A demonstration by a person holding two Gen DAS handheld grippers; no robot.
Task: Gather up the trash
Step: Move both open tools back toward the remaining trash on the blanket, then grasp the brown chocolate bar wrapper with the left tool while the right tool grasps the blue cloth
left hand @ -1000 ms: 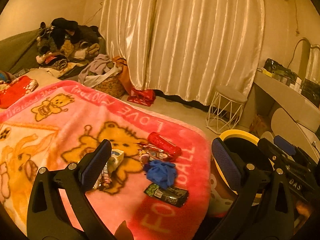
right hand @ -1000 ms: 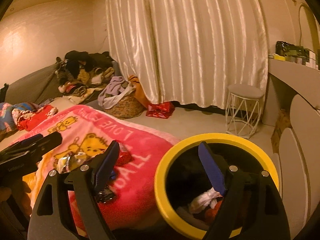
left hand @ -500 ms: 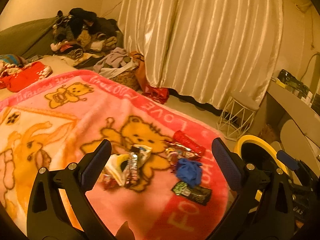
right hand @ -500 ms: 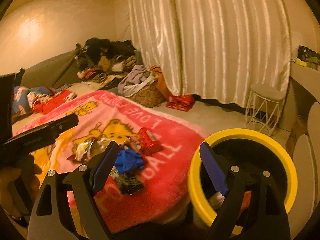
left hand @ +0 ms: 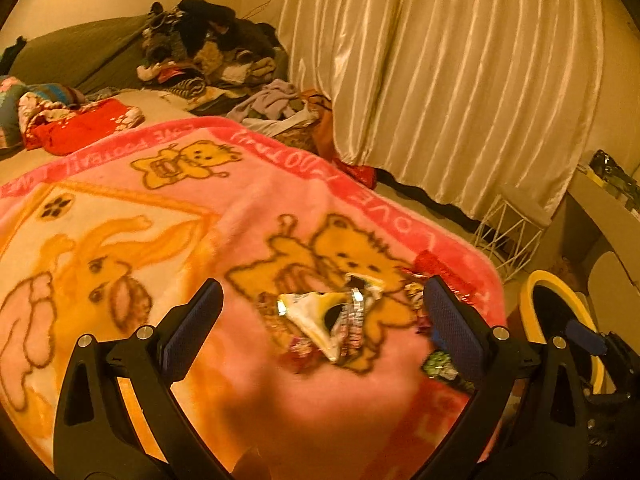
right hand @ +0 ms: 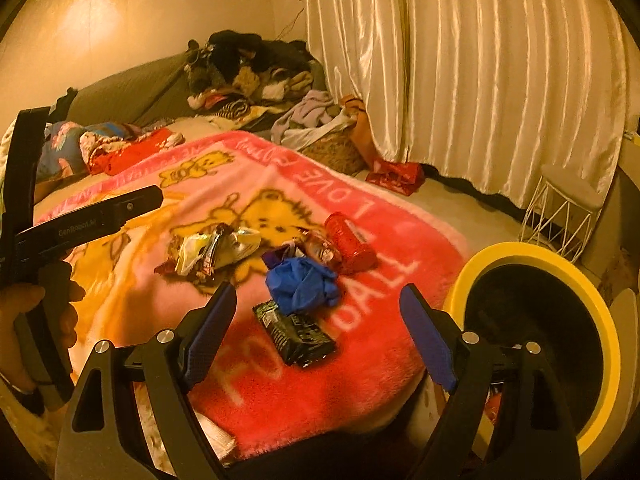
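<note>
A small heap of trash lies on my pink teddy-bear blanket, near its corner by the bin. Nearest my right claw is a dark snack wrapper, with a crumpled blue glove touching its far end. Beyond the glove lies a red packet, and further in from the blanket's edge sits a pale crumpled wrapper among smaller scraps. My right claw hangs wide open over the dark wrapper, gripping nothing. My left claw is also spread wide and empty, above the pale wrapper; that view is blurred, so I may be misjudging its aim. A yellow-rimmed bin stands just off the blanket's corner.
</note>
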